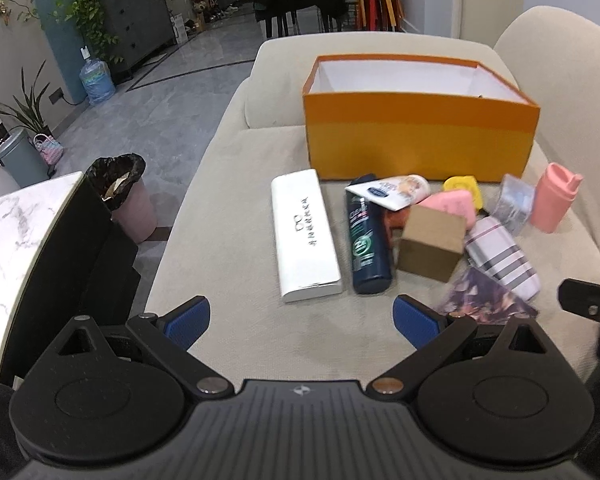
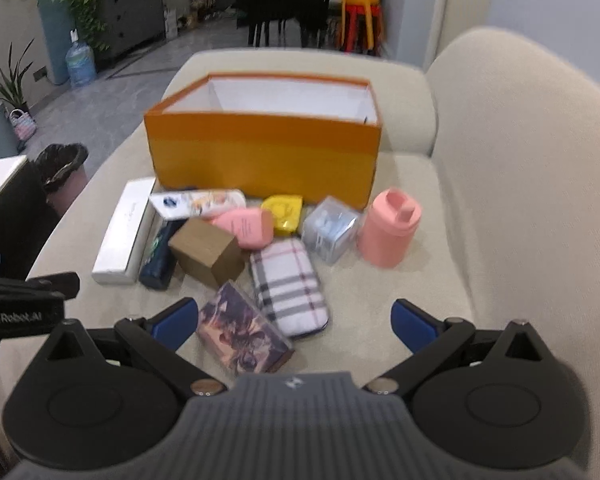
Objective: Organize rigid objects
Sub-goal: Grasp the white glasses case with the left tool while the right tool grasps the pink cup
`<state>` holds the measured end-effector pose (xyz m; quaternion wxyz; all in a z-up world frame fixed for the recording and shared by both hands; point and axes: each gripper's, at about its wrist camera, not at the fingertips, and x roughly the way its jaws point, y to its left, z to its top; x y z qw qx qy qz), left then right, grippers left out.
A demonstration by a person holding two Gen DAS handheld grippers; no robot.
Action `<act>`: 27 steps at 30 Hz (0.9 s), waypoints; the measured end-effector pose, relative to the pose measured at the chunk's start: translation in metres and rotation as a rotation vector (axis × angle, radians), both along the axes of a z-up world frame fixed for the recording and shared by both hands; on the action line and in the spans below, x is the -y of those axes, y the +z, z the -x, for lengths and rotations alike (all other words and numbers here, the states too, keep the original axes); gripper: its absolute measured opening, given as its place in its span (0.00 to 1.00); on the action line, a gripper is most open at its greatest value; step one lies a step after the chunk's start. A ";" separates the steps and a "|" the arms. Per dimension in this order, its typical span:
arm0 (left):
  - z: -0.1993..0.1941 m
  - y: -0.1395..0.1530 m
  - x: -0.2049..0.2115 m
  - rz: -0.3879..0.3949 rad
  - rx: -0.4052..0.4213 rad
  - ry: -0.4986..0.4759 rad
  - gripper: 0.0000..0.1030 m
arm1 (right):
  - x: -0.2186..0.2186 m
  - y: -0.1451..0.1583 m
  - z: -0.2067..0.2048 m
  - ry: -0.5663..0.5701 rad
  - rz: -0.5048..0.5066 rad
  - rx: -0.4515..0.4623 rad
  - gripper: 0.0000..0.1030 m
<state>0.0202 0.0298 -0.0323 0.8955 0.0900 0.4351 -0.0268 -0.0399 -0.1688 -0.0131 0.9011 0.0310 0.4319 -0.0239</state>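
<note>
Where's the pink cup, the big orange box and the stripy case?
pink cup (image 2: 386, 236): right wrist view, on the middle of its side.
orange box (image 2: 260, 160): right wrist view, on its front wall.
stripy case (image 2: 288, 284): right wrist view, on the middle of its checked top.

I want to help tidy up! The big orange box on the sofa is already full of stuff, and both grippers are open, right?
Not quite. The orange box looks empty: the right wrist view shows only its bare white inside. The things still lie on the sofa in front of it. Both the left gripper and right gripper are open.
</note>
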 end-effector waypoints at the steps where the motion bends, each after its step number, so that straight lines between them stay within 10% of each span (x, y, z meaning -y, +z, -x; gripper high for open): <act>1: -0.003 -0.003 -0.001 -0.005 -0.003 0.004 1.00 | 0.004 -0.005 -0.002 -0.003 -0.028 -0.013 0.98; 17: -0.070 -0.047 -0.023 0.065 -0.036 0.013 1.00 | 0.045 -0.028 -0.021 -0.043 -0.148 0.073 0.98; 27: -0.105 -0.077 -0.029 0.075 -0.091 0.049 1.00 | 0.069 -0.038 -0.057 -0.081 -0.030 0.053 0.97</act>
